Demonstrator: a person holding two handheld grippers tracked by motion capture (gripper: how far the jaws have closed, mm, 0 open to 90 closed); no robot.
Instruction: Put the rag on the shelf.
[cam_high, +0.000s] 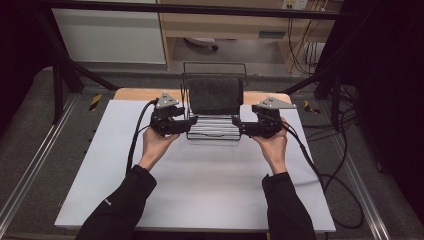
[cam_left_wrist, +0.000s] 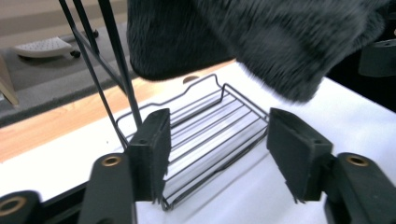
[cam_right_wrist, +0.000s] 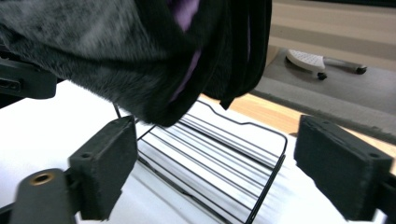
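A black wire rack (cam_high: 214, 131) stands at the back middle of the white table (cam_high: 200, 185). A dark grey fuzzy towel (cam_high: 215, 95) hangs over its upper bar, above the flat wire shelf. My left gripper (cam_high: 189, 122) is at the rack's left end and my right gripper (cam_high: 239, 126) at its right end, both pointing inward. In the left gripper view the gripper (cam_left_wrist: 217, 154) is open, with the shelf (cam_left_wrist: 205, 135) beyond the jaws and the towel (cam_left_wrist: 243, 37) overhead. The right gripper (cam_right_wrist: 219, 163) is open too, facing the shelf (cam_right_wrist: 224, 154) under the towel's (cam_right_wrist: 116, 46) purple-lined folds.
A strip of wooden tabletop (cam_high: 145, 94) shows behind the white sheet. Black cables (cam_high: 330, 175) trail off the table's right side. Black frame posts (cam_high: 57, 80) stand at the back left and right. A chair base (cam_right_wrist: 308, 58) sits on the floor beyond.
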